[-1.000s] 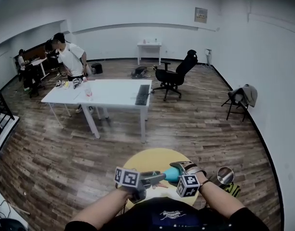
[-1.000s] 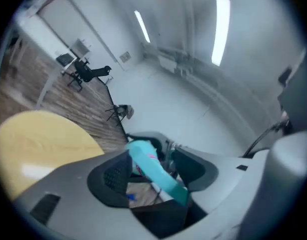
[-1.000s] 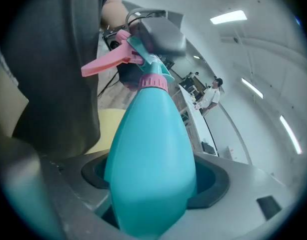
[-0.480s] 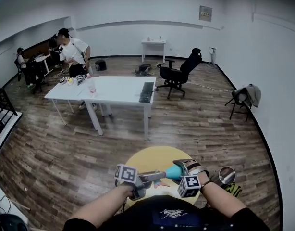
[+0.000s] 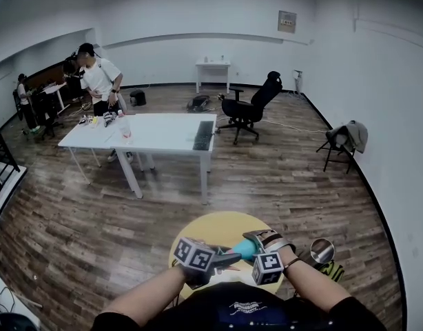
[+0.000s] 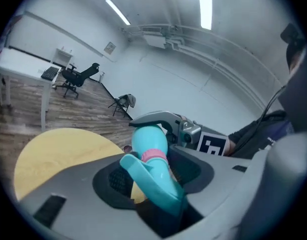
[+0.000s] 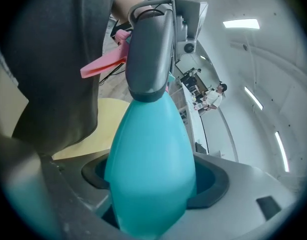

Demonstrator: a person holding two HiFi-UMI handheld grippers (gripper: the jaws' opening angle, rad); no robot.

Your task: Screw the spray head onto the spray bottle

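Over the round yellow tabletop (image 5: pixel 213 225), the teal, pear-shaped plastic spray bottle (image 7: pixel 151 164) is clamped by its body in the right gripper (image 5: pixel 258 243). Its neck is pointed straight at the left gripper (image 5: pixel 229 258), the nearer one to the thread. The teal spray head with pink collar (image 6: pixel 154 173) appears seated on that neck, in line with it. It is gripped between the left jaws, which have just been closing.

text: none legible | wall sign (image 5: pixel 288 21): too small to read | shirt print (image 5: pixel 246 308): blurred
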